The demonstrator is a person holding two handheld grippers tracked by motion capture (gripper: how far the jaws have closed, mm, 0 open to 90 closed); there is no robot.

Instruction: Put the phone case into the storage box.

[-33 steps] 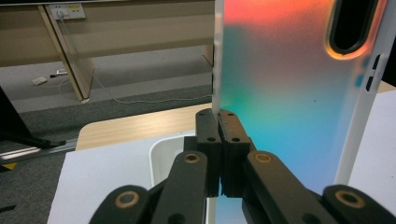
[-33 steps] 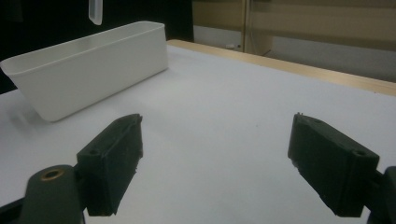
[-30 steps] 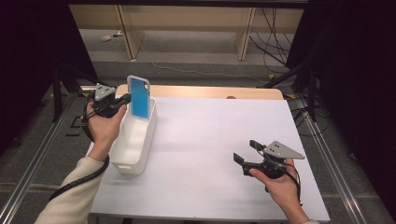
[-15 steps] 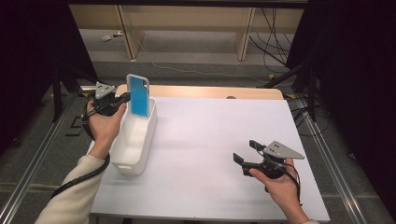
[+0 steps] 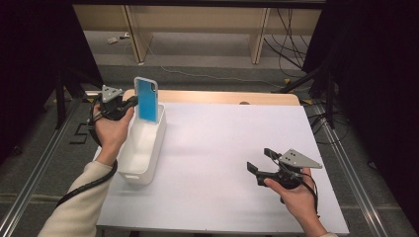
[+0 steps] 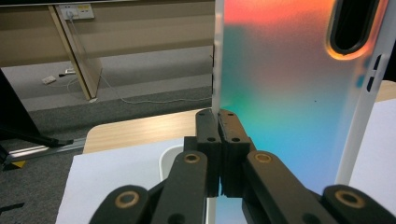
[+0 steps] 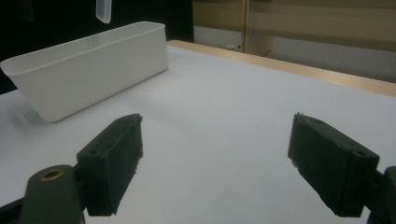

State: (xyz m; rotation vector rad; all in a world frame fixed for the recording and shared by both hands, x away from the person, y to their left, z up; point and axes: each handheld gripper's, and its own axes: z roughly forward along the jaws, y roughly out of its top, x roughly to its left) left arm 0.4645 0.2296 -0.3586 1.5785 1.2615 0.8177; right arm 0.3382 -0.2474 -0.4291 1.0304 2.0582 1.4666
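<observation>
A phone case [image 5: 147, 98] with a blue face and a white rim stands upright above the far end of a long white bin [image 5: 132, 177]. My left gripper [image 5: 134, 102] is shut on the case's left edge. In the left gripper view the pads [image 6: 218, 116] pinch that thin edge, and the case's back [image 6: 289, 93] shimmers from orange to blue with a camera cutout at the top. My right gripper [image 5: 259, 159] is held low over the white table at the right, open, with nothing between its pads [image 7: 219, 158]. The bin [image 7: 93, 70] lies ahead of it to the left.
The white sheet [image 5: 222, 148] covers the table, with a wooden strip [image 5: 222, 97] along the far edge. Beyond it are grey floor, cables and wooden furniture legs. Metal rails run along both sides of the table.
</observation>
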